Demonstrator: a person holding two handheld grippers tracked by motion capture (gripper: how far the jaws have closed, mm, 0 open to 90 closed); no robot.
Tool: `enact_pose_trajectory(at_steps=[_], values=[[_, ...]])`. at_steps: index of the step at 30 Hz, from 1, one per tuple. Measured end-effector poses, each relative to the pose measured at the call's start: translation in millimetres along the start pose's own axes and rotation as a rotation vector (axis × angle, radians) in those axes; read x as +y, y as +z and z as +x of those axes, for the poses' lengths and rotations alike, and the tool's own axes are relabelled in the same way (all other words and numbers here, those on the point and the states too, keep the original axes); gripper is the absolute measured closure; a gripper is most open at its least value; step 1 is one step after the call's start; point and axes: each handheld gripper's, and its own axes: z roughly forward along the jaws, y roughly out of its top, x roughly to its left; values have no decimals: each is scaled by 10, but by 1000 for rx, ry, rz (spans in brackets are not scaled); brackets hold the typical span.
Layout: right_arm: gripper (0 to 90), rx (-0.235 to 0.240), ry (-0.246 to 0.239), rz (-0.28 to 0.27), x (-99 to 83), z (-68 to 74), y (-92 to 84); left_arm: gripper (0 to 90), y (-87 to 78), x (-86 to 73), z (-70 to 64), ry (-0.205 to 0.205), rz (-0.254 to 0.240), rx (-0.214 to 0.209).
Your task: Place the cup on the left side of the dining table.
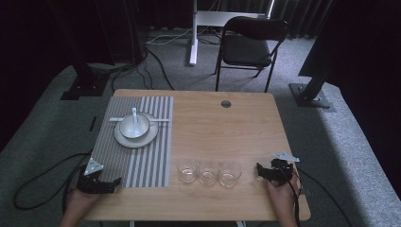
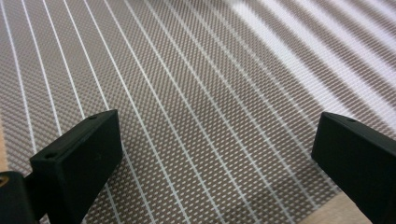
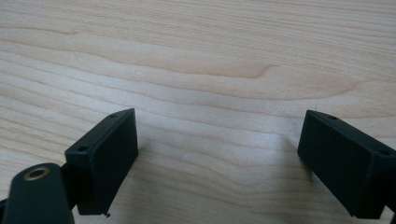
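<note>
Striped placemat (image 1: 142,156), grey and white, lies flat at left-centre of high view, on left part of wooden table (image 1: 227,132).

White plate (image 1: 136,137) on placemat's upper half; white bowl (image 1: 134,126) sits on plate, white spoon (image 1: 135,116) resting in bowl.

Three clear glasses in row, lower centre of frame, right of placemat: left glass (image 1: 187,169), middle glass (image 1: 208,173), right glass (image 1: 230,173), upright, near touching.

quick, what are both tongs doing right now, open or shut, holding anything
Left tongs: open, empty, over the striped placemat.
Right tongs: open, empty, over the bare wooden table.
</note>
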Motion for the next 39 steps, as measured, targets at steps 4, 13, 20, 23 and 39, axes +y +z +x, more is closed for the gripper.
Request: enact_pose_trajectory(at_steps=[4,13,20,23,39], values=[[116,0,0,1,2,0,0,22,-57,2,10,-1,0,-22],[117,0,0,0,1,0,0,22,-153,-76,89,-20,27,-47],[117,0,0,0,1,0,0,22,-167,-63,48,1,39,-76],[117,0,0,0,0,0,0,22,-157,-45,15,11,43,-87],[117,0,-1,0,0,0,0,23,-59,124,-287,97,31,-161]])
